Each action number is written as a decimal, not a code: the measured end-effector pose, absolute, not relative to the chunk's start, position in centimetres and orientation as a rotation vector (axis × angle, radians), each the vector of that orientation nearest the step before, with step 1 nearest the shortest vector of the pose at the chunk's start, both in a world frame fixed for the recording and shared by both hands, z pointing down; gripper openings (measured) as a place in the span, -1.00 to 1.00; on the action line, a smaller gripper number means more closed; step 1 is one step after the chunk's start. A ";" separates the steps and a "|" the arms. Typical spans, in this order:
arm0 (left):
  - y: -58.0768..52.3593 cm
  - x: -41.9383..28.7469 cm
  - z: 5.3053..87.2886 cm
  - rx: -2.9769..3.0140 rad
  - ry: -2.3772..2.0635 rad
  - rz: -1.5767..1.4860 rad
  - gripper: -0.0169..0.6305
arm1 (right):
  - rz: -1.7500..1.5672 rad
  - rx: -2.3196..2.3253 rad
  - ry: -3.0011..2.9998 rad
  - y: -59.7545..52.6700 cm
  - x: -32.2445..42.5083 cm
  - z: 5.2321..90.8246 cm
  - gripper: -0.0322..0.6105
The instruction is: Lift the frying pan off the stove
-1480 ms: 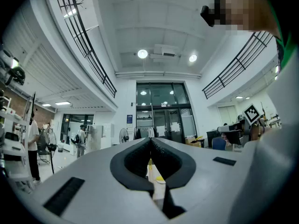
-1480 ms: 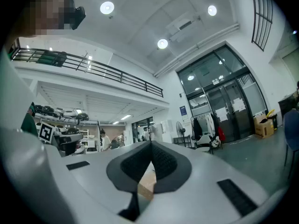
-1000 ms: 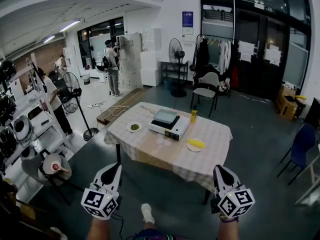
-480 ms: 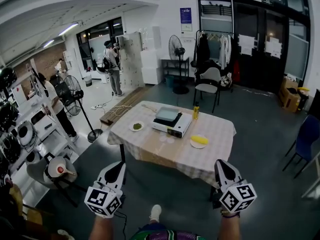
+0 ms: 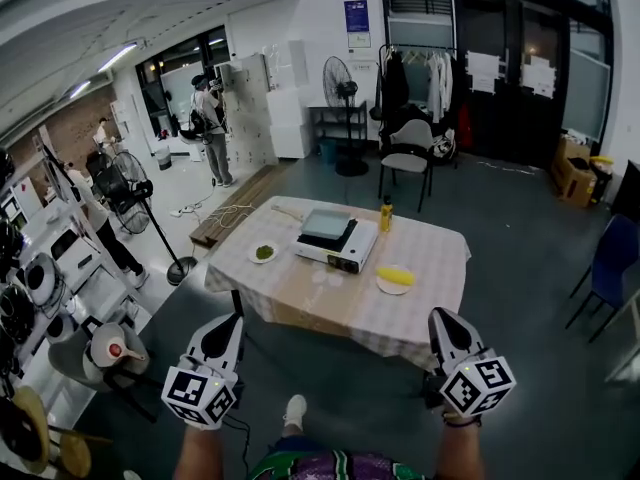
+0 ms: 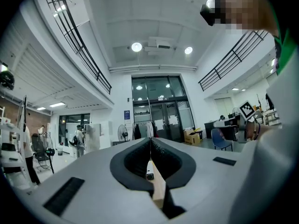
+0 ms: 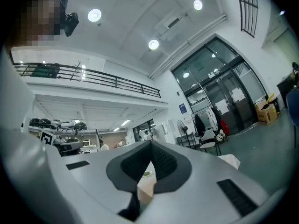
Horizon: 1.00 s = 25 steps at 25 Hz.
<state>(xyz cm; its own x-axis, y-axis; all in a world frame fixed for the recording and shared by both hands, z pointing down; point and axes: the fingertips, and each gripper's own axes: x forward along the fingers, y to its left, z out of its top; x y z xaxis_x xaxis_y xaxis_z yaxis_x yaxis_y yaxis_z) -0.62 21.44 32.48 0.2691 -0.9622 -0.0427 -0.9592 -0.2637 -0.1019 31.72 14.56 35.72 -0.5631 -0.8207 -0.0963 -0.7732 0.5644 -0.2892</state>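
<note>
On the square table (image 5: 425, 258) draped in a pale checked cloth, well ahead of the person, a white portable gas stove (image 5: 340, 255) sits near the middle. The flat grey square frying pan (image 5: 327, 222) rests on top of the stove, towards its far end, with neither gripper near it; whether anything lies in the pan cannot be made out. To the left of the stove, a small white round plate (image 5: 263, 253) carries a dark green lump. To the right, nearer the person, a second white round plate (image 5: 392, 284) holds a yellow oblong item lying across it. A slim yellow bottle (image 5: 385, 213) stands upright just beyond the stove's right end.

Both grippers hang low in the head view, well short of the table and apart from everything on it. The left gripper (image 5: 232, 321) points forward with its jaws clenched together; in the left gripper view the two dark pads meet at the tip, and only a thin sliver of the table shows through the slot beneath. Nothing is held. The right gripper (image 5: 440, 315) matches it: in the right gripper view its jaws also meet at the tip, with nothing caught between them, and the cloth and the green-topped plate are glimpsed through the narrow gap below.
</note>
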 end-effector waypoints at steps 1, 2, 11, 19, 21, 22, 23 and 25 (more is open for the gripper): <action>20.2 -0.9 32.7 -2.426 1.829 -0.044 -0.88 | -0.321 -1.346 2.574 13.7 31.5 36.0 -0.88; 19.0 -1.1 32.8 -2.436 1.820 -0.045 -0.88 | -0.322 -1.359 2.571 12.8 31.2 36.2 -0.88; 2.3 -9.6 33.7 -2.505 1.649 -0.109 -0.88 | -0.316 -1.500 2.518 0.0 21.8 37.6 -0.88; -8.8 -26.4 35.6 -2.540 1.630 -0.213 -0.88 | -0.226 -1.522 2.527 -10.6 4.1 34.9 -0.88; -10.8 -30.1 36.2 -2.589 1.643 -0.216 -0.88 | -0.199 -1.518 2.524 -12.7 0.0 33.7 -0.88; -11.6 -31.4 36.3 -2.619 1.632 -0.206 -0.88 | -0.185 -1.502 2.535 -13.7 -2.1 33.1 -0.88; -12.4 -32.5 36.3 -2.644 1.612 -0.193 -0.88 | -0.180 -1.476 2.548 -14.5 -4.0 32.7 -0.88; -13.9 -33.8 36.3 -2.670 1.577 -0.173 -0.88 | -0.192 -1.430 2.577 -15.7 -6.9 32.7 -0.88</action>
<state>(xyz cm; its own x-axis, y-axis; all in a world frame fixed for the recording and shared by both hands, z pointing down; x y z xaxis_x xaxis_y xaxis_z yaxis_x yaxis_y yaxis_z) -33.79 -13.94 36.27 0.4780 -0.8749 0.0776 -0.8709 -0.4836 -0.0875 -6.93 -15.67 32.69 -0.5176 -0.8497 -0.1007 -0.8253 0.5269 -0.2033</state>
